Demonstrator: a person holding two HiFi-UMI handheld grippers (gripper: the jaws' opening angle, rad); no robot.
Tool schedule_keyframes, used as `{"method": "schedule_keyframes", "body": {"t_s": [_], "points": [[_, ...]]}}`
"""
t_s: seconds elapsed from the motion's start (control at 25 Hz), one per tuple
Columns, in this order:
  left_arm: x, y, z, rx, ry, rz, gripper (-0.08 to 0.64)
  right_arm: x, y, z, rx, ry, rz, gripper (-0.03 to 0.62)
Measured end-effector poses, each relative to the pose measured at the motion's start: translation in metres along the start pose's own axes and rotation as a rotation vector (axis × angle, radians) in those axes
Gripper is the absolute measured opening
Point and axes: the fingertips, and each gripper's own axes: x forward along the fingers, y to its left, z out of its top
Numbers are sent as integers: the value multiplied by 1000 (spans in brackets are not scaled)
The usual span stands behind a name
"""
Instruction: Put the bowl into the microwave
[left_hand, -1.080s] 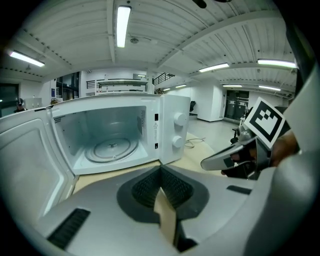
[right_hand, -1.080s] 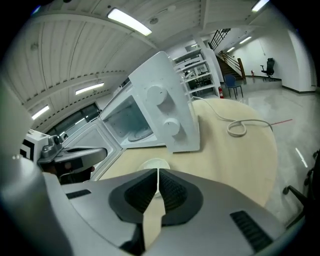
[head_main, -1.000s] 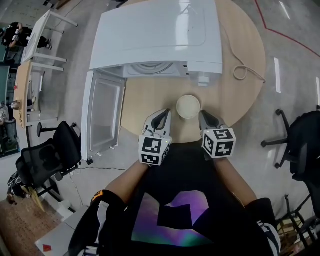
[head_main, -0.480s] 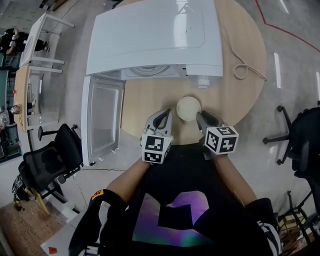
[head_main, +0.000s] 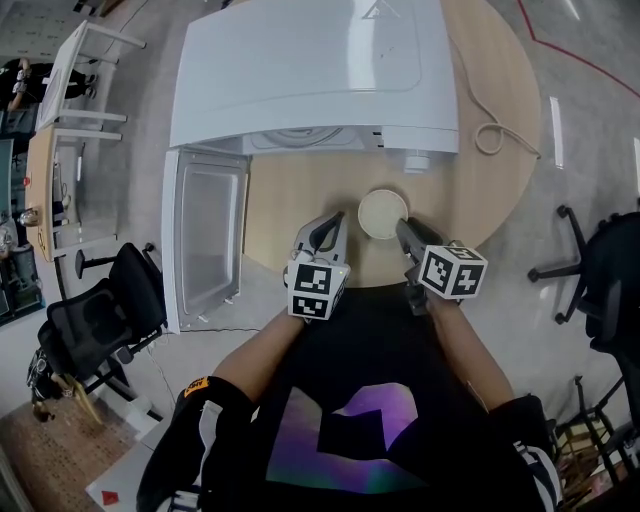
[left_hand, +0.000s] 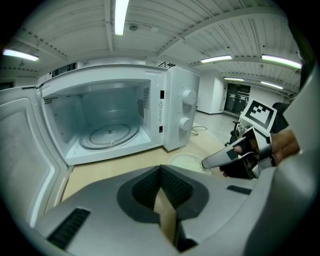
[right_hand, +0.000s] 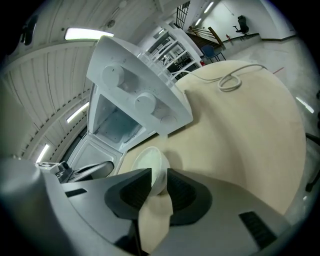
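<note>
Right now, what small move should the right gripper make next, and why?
Probably lift the bowl slightly off the table: the right gripper looks closed on its rim, and the microwave stands open to its left.

We find the microwave at the back of the round table, its door swung open leftward past the table's edge. The bowl stands on the table before the microwave's right end, with its near rim between the right gripper's jaws. The left gripper lies left of the bowl, and a cable lies behind and to its right.
</note>
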Motion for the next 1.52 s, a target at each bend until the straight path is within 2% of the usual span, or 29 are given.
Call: {"method": "schedule_keyframes", "body": {"t_s": [0.52, 0.72, 1.2, 1.52], "points": [[11, 3, -9, -40, 28, -13, 46, 10, -3, 1, 114, -10, 74, 83], [14, 4, -14, -31, 45, -12, 46, 12, -7, -1, 202, -11, 108, 83], [12, 6, -17, -12, 64, -16, 46, 16, -10, 4, 292, -30, 122, 81], [8, 12, -18, -19, 58, -9, 46, 15, -10, 4, 308, -35, 105, 69]]}}
